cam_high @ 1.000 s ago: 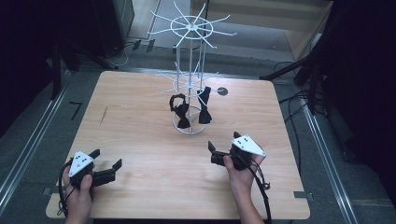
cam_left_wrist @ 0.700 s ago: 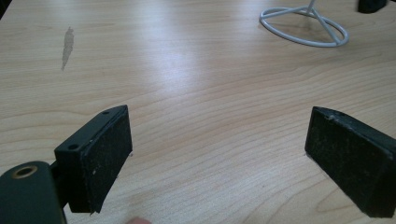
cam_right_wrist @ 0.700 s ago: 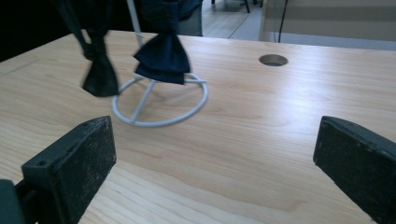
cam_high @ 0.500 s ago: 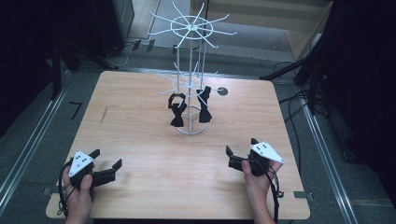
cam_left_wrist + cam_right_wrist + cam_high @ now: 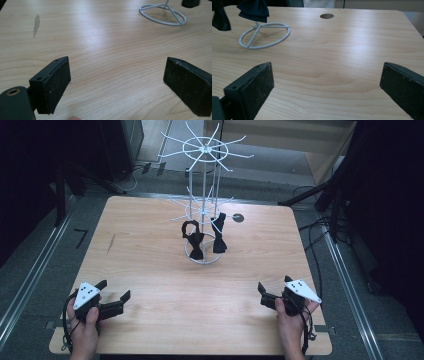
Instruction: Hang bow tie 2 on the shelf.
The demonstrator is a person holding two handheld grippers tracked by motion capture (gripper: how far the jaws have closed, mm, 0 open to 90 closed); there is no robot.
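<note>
One white wire rack (image 5: 204,205) with a ring base stands toward the far edge of the light wooden tabletop (image 5: 150,245), and two black fabric bow ties hang on it: one (image 5: 193,240), two (image 5: 218,236). One small dark round hole (image 5: 238,218) sits near the far right corner. Two black two-jaw grippers: one at the near left corner (image 5: 116,299), one at the near right corner (image 5: 263,295).

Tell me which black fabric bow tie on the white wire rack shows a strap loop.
The left black bow tie; a round loop rises above it, unlike its neighbour.
</note>
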